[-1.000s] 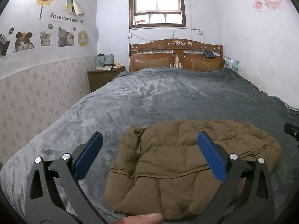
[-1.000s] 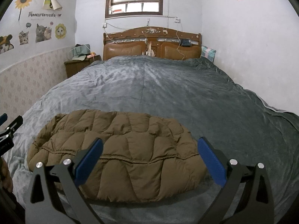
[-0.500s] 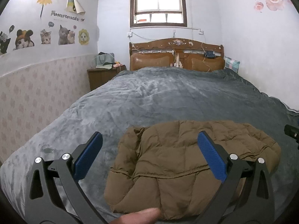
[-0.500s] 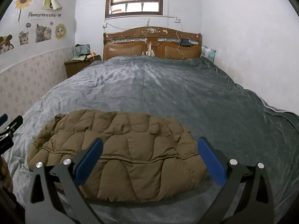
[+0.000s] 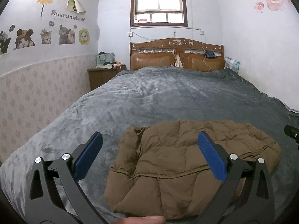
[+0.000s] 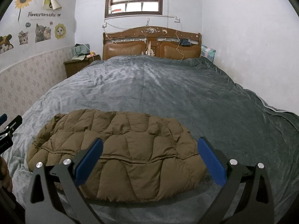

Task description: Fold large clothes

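A brown quilted puffer jacket point(image 5: 179, 160) lies folded into a compact bundle on the grey blanket point(image 5: 168, 97) near the bed's foot; it also shows in the right wrist view point(image 6: 119, 149). My left gripper point(image 5: 149, 145) is open and empty, held just above and before the jacket's left part. My right gripper point(image 6: 149, 151) is open and empty, held above the jacket's right part. Neither gripper touches the cloth. The right gripper's tip point(image 5: 291, 132) shows at the right edge of the left wrist view.
A wooden headboard point(image 5: 177, 56) stands at the far end. A wooden nightstand point(image 5: 104, 74) with bags sits at the back left. Walls close in on both sides. The grey blanket point(image 6: 168, 85) stretches beyond the jacket.
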The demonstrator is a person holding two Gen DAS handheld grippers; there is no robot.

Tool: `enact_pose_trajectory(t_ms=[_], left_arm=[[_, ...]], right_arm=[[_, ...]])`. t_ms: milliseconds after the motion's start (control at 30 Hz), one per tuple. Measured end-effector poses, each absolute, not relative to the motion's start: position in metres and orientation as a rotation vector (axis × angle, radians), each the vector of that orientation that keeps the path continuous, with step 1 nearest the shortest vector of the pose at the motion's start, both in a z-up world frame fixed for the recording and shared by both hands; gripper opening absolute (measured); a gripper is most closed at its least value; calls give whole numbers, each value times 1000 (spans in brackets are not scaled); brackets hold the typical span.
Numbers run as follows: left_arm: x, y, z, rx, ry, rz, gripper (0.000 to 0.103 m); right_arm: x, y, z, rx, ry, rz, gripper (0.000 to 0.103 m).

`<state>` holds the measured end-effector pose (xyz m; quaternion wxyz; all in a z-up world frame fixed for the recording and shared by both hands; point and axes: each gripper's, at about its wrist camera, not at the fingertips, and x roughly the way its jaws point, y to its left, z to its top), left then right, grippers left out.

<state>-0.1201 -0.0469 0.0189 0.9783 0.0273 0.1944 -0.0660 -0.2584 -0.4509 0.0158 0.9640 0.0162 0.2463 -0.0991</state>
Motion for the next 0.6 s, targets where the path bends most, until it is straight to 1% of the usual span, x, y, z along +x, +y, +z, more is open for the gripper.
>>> enact_pose_trajectory(t_ms=[600], left_arm=[[-127, -49, 22, 63, 394, -112, 100]], right_arm=[[-264, -453, 18, 49, 477, -205, 101]])
